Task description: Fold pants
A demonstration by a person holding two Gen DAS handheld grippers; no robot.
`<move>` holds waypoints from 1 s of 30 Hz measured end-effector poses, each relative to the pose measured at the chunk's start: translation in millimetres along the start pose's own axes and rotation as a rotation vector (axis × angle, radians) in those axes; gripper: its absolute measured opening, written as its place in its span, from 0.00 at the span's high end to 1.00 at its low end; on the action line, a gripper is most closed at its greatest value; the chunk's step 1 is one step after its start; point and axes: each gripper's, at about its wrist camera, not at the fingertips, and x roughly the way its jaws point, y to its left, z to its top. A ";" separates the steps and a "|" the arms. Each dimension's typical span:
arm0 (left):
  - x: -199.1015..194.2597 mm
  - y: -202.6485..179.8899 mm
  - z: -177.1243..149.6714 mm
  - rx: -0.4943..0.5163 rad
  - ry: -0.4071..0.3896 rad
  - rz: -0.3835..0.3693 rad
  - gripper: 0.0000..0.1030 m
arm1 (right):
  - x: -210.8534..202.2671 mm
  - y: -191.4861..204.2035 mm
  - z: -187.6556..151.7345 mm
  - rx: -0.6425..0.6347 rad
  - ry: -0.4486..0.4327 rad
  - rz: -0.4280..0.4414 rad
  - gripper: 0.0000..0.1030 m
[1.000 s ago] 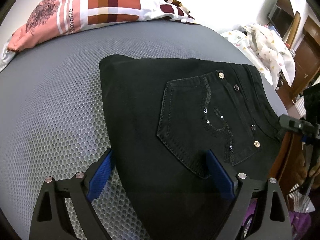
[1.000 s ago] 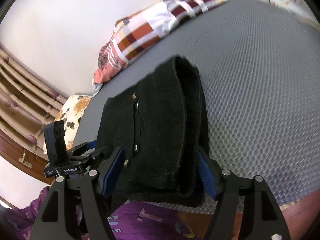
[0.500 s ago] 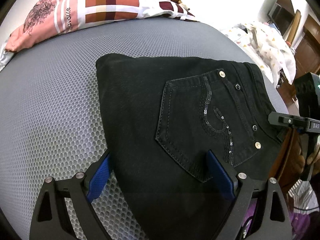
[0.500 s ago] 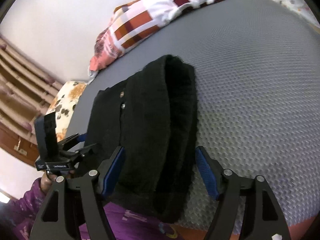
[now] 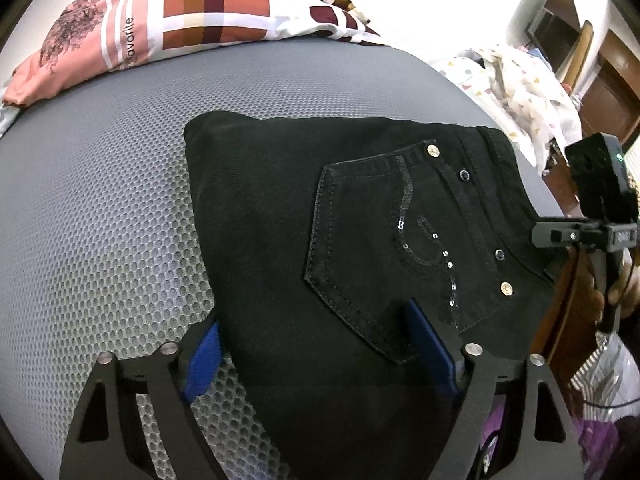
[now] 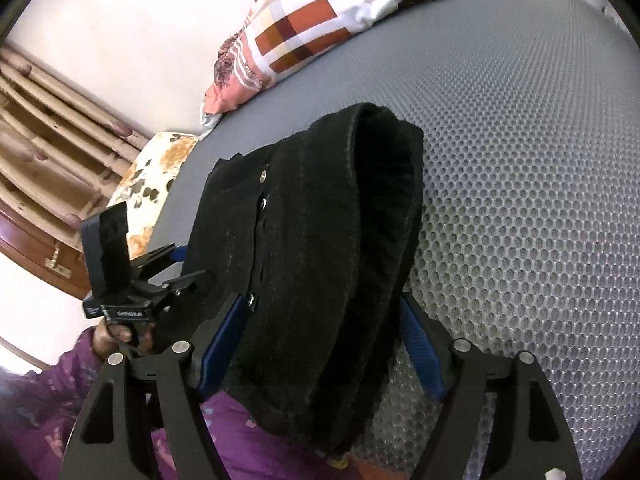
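Presently the left gripper [image 5: 316, 340] stands spread wide over the folded pants [image 5: 340, 216] on the grey mattress [image 5: 100, 208]; the right gripper [image 6: 320, 344] likewise spread at the waistband. Risk: the near edge overhangs, so a nudge could drag the bundle off.

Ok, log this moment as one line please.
pants: folded, on grey mattress | left gripper: open, straddling near edge | right gripper: open around waistband end
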 end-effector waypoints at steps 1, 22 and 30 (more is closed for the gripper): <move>-0.1 1.6 0.3 -0.001 0.004 -0.009 0.21 | -2.7 -2.9 1.6 0.001 0.021 -0.009 0.34; -3.4 35.3 8.6 -0.108 0.013 -0.277 0.21 | 14.8 -31.1 19.8 0.113 0.128 0.312 0.49; -2.5 26.5 11.7 -0.049 0.013 -0.175 0.35 | 19.8 -21.7 22.3 0.124 0.143 0.213 0.43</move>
